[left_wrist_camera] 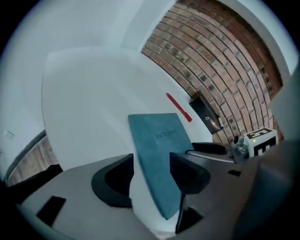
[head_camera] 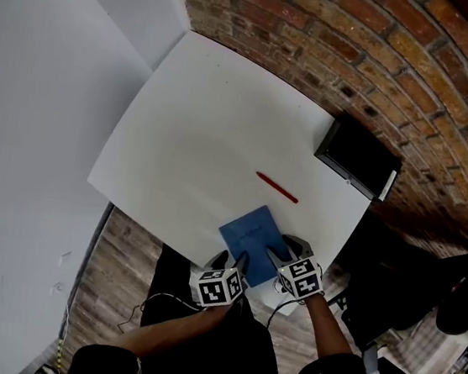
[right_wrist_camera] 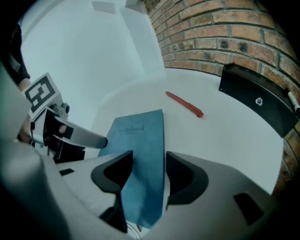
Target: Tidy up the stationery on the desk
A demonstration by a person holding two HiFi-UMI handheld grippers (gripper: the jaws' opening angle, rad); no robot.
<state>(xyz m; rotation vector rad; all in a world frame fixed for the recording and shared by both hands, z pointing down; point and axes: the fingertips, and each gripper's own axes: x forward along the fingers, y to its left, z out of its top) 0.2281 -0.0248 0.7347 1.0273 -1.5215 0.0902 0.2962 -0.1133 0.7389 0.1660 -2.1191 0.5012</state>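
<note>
Blue notebook (head_camera: 252, 233) lies flat at near edge of desk (head_camera: 208, 119): light, thin, semi-stiff, probably slick. Left gripper (head_camera: 240, 264) and right gripper (head_camera: 281, 254), both wide open, straddle its near end; pinch there.

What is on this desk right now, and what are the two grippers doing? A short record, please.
Desk: white, beside a brick wall
Notebook: blue, flat near the front edge
Pen: red, mid-desk, apart from the notebook
Black case: far right corner
Left gripper: open, at the notebook's near end
Right gripper: open, at the same end
</note>
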